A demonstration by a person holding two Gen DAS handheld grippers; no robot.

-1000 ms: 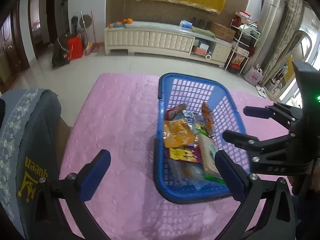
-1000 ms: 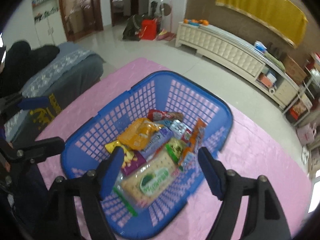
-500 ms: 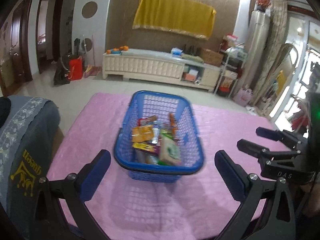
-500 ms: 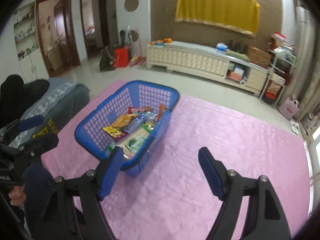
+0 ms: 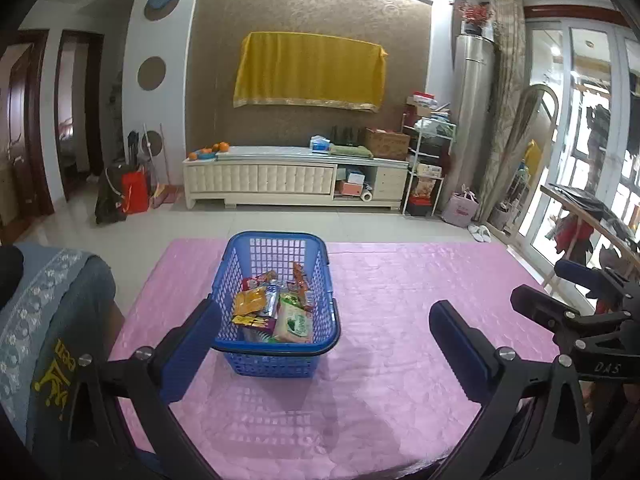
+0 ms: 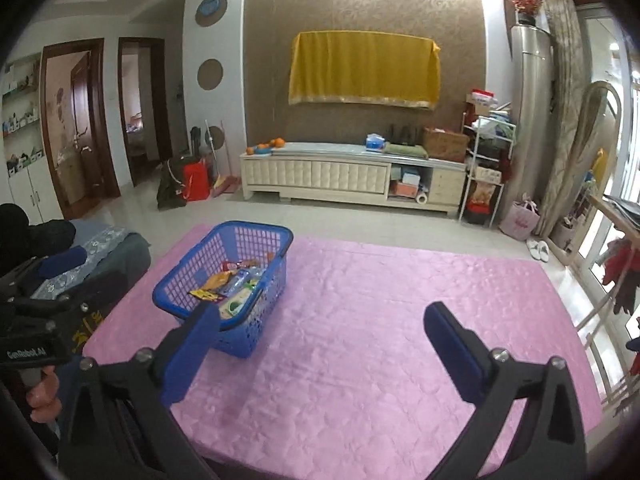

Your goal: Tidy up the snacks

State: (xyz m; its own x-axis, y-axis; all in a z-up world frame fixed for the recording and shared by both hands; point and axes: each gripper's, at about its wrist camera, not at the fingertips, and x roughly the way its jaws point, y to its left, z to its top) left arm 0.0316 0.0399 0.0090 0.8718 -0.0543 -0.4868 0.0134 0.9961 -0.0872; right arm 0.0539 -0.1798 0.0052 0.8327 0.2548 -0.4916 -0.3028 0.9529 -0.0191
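Note:
A blue plastic basket (image 5: 276, 362) stands on the pink table cover (image 5: 392, 320), holding several snack packets (image 5: 294, 322), among them an orange bag and a green-labelled pack. It also shows in the right wrist view (image 6: 180, 280), left of centre. My left gripper (image 5: 326, 320) is open and empty, held back from the basket near the table's front edge. My right gripper (image 6: 322, 322) is open and empty, to the right of the basket; it also shows at the right of the left wrist view (image 5: 560, 300).
A chair with a grey-blue cloth (image 5: 48, 312) stands at the table's left side. Beyond the table's far edge are tiled floor (image 5: 280, 220) and a white low cabinet (image 5: 296, 180). A wooden rack (image 6: 608, 248) stands at the right.
Both grippers have pulled up and back from over the basket to the table's near edge. The basket now looks smaller and farther. Both stayed open and empty.

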